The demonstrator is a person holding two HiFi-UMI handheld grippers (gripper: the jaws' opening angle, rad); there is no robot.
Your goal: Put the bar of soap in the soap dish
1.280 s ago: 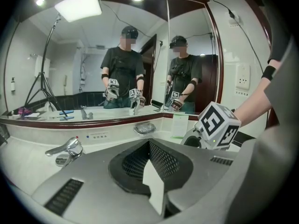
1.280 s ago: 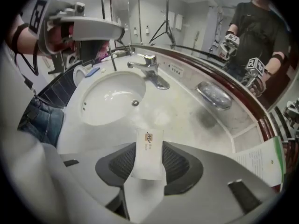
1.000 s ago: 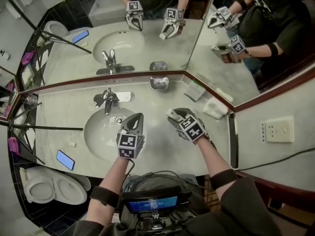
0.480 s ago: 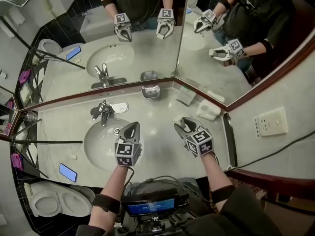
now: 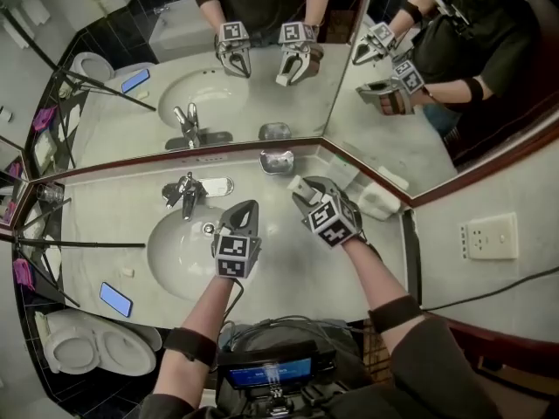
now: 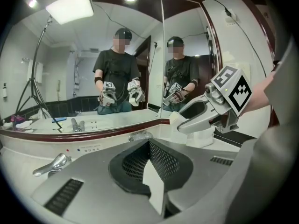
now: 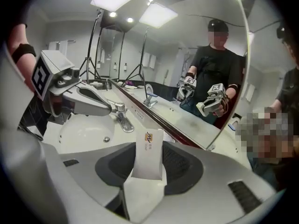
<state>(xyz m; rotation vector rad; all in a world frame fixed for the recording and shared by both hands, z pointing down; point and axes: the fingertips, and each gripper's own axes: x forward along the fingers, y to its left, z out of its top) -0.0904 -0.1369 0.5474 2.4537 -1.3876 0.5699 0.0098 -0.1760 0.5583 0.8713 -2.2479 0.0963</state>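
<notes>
The bar of soap (image 7: 148, 155) is a white wrapped packet with a small logo, standing upright between the jaws of my right gripper (image 7: 147, 174), which is shut on it. In the head view that gripper (image 5: 302, 191) hovers over the counter right of the basin with the soap (image 5: 298, 185) at its tip. The metal soap dish (image 5: 277, 161) sits at the back by the mirror corner, a short way beyond the gripper; it also shows in the left gripper view (image 6: 140, 136). My left gripper (image 5: 245, 209) is shut and empty over the basin's right rim (image 6: 157, 190).
The faucet (image 5: 185, 189) stands behind the white basin (image 5: 179, 247). White boxes (image 5: 377, 201) lie at the back right by the angled mirror. A phone (image 5: 115, 299) rests on the counter's front left. A toilet (image 5: 87, 343) and tripod legs (image 5: 79, 244) are at the left.
My right gripper has lifted and moved toward the back mirror with the soap in it, rolling a little. The left gripper has shifted slightly toward the back, still shut.
</notes>
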